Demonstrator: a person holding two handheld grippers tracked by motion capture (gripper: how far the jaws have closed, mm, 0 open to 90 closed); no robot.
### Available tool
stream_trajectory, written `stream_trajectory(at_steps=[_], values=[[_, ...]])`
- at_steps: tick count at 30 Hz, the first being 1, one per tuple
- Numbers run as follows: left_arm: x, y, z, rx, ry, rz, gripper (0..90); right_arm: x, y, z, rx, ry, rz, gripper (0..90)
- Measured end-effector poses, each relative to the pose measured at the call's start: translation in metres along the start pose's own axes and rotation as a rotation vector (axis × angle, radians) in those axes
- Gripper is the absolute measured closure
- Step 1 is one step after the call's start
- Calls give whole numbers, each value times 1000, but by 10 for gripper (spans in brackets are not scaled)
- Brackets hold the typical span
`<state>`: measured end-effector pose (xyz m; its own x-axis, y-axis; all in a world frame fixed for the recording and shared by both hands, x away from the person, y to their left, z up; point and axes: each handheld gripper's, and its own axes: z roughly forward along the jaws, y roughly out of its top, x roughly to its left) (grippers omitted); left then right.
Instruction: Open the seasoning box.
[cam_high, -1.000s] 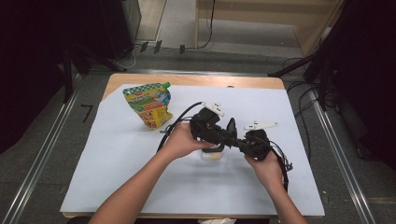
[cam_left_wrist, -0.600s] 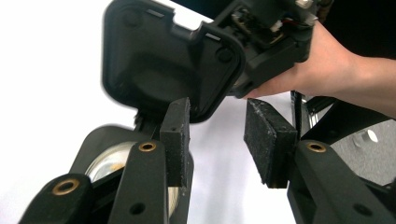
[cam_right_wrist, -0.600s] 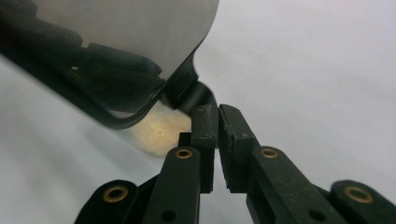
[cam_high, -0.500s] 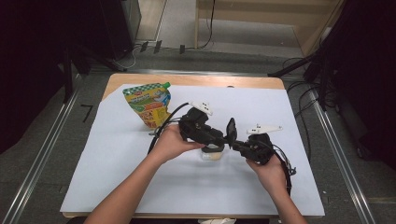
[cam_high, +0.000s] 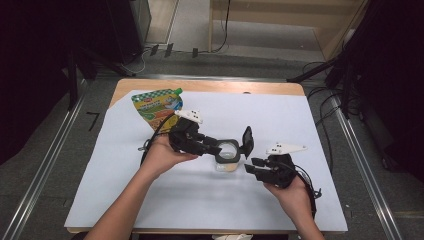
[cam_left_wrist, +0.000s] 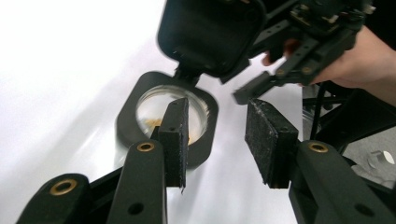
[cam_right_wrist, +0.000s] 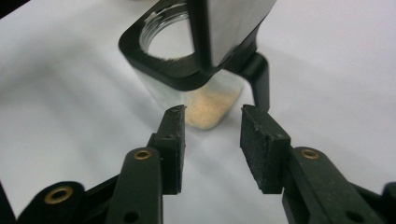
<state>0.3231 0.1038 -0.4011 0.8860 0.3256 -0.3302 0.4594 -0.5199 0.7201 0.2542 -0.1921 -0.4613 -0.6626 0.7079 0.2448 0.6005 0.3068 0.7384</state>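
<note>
Two grippers meet over one small glass jar (cam_high: 226, 159) that stands near the middle of the white sheet (cam_high: 300, 120) covering the table. The jar has a black square collar around its round mouth, and its black hinged lid (cam_high: 247, 141) is flipped open, standing up at the jar's 3 o'clock in the high view. A shallow layer of pale orange granules lies in the bottom of the jar (cam_right_wrist: 205, 105).

The left gripper (cam_high: 212, 146) reaches in from 9 o'clock, its jaws lying over the jar's collar. In the left gripper view its jaws stand partly open; one pad (cam_left_wrist: 175, 135) hangs in front of the jar mouth (cam_left_wrist: 166, 116) and the other is off to the side, with nothing pressed between them. Whether a pad touches the collar cannot be told.

The right gripper (cam_high: 252, 166) sits at the jar's 4 o'clock, just beside it and apart from it. Its jaws have just been opening and now stand partly open with nothing between them; in the right gripper view the pads (cam_right_wrist: 259, 149) frame the lower corner of the jar from a short way back, without contact.

A green and yellow stand-up pouch (cam_high: 159, 107) lies at 11 o'clock from the jar, well apart, near the sheet's far left corner.
</note>
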Motion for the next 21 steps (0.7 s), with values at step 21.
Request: stream_trajectory(at_steps=[21], values=[[32,-36,-69,-70,126,-165,480,13,5,16,46,118,-77,587]])
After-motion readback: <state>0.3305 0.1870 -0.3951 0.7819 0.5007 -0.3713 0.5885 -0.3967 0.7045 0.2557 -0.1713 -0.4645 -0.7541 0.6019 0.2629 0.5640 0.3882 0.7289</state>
